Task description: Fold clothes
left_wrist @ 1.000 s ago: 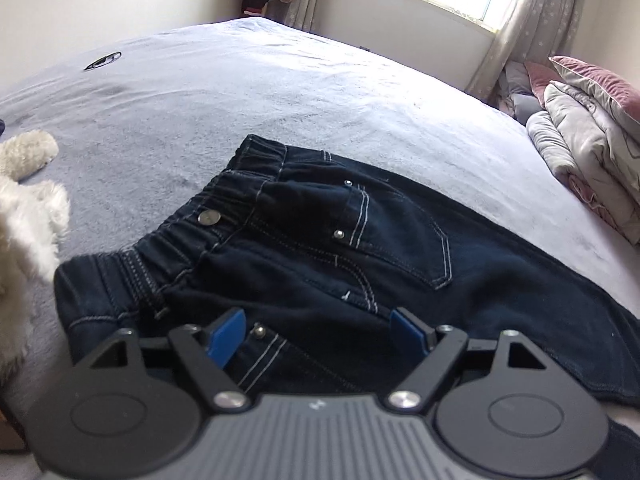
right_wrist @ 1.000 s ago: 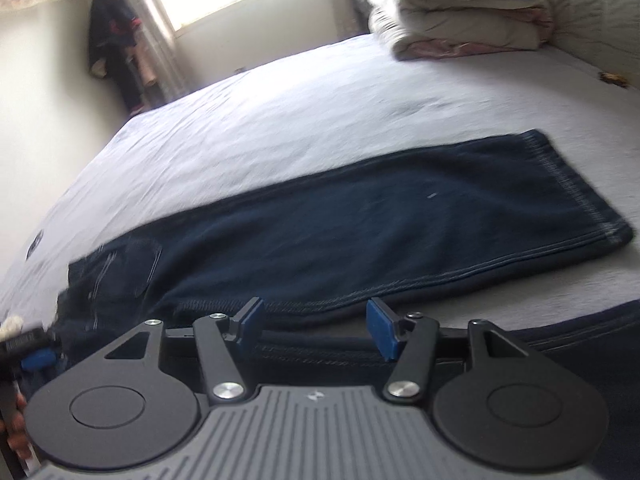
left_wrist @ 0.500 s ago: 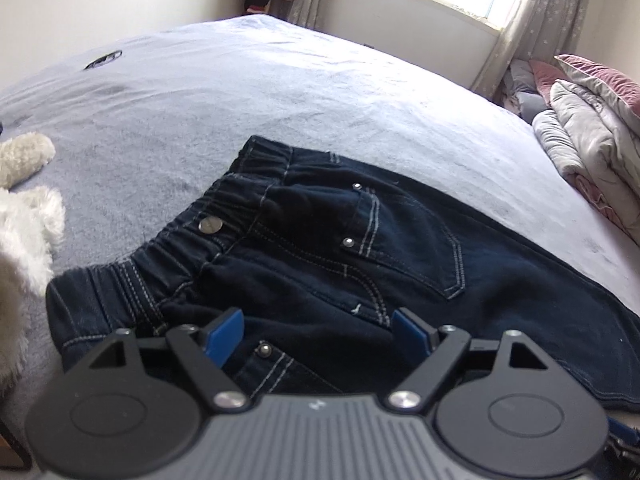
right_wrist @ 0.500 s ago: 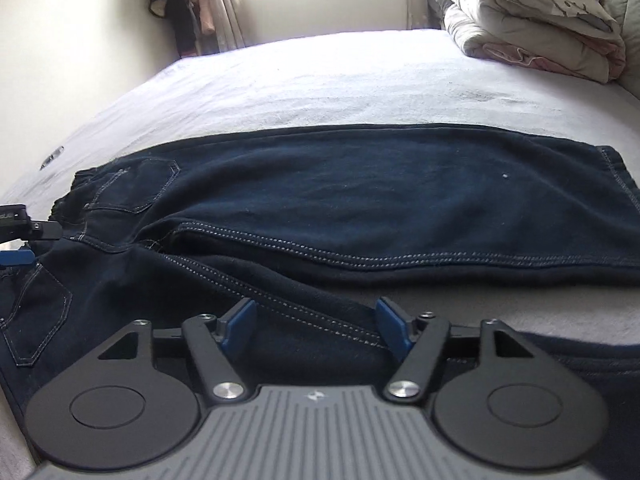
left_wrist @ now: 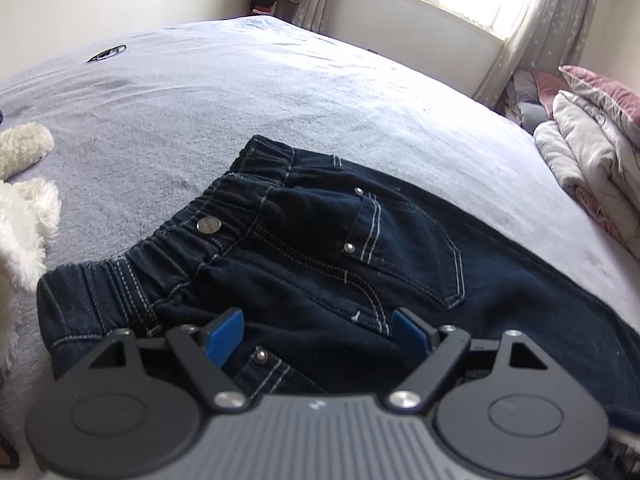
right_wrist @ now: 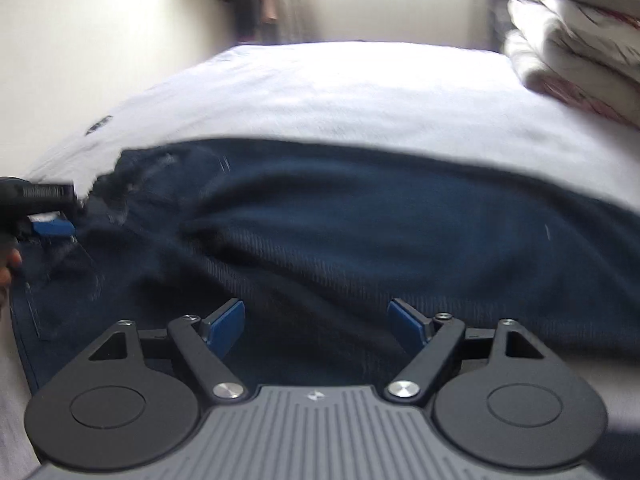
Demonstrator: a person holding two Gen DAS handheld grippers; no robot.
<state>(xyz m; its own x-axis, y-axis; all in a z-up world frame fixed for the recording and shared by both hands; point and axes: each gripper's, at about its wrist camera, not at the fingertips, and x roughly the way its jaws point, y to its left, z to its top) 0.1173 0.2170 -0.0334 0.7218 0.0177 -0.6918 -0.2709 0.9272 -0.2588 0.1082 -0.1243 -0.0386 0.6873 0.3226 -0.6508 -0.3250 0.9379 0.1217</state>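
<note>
Dark blue jeans (left_wrist: 360,248) lie flat on the grey bed, waistband with a silver button (left_wrist: 209,225) toward the left. My left gripper (left_wrist: 318,330) hovers over the fly area, its blue pads wide apart and open, nothing pinched. The right wrist view is blurred: the jeans' legs (right_wrist: 380,220) stretch across it. My right gripper (right_wrist: 318,322) hangs above the leg fabric, jaws opening, with cloth below them but no pad pressing on it. The left gripper (right_wrist: 48,212) shows at that view's left edge, with a fingertip of the hand under it.
A white fluffy toy (left_wrist: 20,200) lies at the left by the waistband. Folded quilts and pillows (left_wrist: 592,160) are stacked at the right. The grey bed cover (left_wrist: 240,100) stretches far behind the jeans toward the window and curtains (left_wrist: 540,12).
The right gripper's jaws have spread wider, and its view has rolled and swung toward the jeans' leg, now blurred. The left gripper has hardly moved.
</note>
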